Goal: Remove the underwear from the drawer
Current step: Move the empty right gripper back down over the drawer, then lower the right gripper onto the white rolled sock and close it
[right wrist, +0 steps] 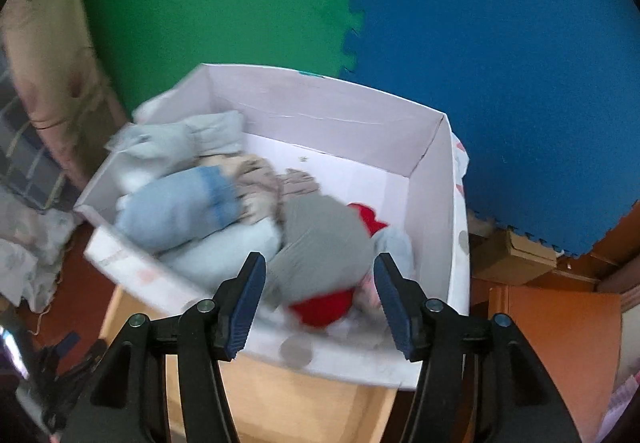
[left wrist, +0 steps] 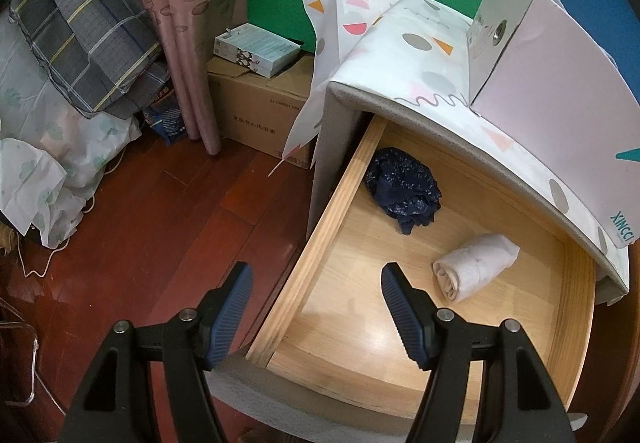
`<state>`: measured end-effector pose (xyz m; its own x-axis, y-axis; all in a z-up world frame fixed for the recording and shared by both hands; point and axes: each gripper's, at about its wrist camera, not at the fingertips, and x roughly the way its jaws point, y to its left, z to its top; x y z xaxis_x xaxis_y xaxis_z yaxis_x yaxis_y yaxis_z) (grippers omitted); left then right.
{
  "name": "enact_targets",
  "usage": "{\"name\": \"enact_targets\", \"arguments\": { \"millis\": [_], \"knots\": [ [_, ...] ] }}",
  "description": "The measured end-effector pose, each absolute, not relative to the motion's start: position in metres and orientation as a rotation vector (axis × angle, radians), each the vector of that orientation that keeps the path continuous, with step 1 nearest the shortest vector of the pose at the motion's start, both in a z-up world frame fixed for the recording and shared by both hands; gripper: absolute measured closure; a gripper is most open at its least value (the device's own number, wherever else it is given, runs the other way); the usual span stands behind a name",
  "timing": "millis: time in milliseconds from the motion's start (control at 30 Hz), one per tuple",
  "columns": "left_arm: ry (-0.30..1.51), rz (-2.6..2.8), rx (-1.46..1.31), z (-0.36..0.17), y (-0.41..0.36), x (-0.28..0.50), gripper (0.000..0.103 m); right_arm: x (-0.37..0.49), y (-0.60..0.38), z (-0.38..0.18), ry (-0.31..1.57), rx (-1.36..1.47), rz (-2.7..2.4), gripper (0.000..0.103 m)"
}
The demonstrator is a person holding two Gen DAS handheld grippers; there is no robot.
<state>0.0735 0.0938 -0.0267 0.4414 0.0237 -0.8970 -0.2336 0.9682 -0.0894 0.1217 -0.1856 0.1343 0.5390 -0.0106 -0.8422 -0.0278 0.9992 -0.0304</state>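
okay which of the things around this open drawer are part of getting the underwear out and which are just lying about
Job:
- drawer
- navy garment
- white roll
- box of clothes
- left gripper, open
- right gripper, open

Lying about:
- cardboard carton
- curtain
- plaid bedding

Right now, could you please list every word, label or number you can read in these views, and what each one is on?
"XINGCI": teal letters on the patterned white cloth covering the cabinet top.
Brown cardboard box on the floor: printed lines, too small to read.
Small white boxes stacked on it: print too small to read.
Right wrist view: no readable text.
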Motion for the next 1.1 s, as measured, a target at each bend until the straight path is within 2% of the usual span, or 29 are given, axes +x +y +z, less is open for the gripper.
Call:
{"name": "enact_targets", "arguments": {
  "millis": [200,500,800,1100],
  "knots": [
    [1.095,0.167,-0.220,-0.025,0.094,0.072,0.035,0.077,-0.160,0.106,1.075,-0.031,0.099,0.049],
    [1.077,0.183,-0.284,-0.023,0.107,0.069,0.035,0.074,-0.110,0.005,1.283,0.050,0.124,0.056],
    [1.068,0.175,-0.338,-0.023,0.118,0.067,0.035,0.096,-0.103,-0.056,1.290,0.318,-0.071,0.057],
    [1.064,0.169,-0.401,-0.025,0.129,0.065,0.035,0.111,-0.096,-0.090,1.263,0.383,-0.202,0.055]
  ]
}}
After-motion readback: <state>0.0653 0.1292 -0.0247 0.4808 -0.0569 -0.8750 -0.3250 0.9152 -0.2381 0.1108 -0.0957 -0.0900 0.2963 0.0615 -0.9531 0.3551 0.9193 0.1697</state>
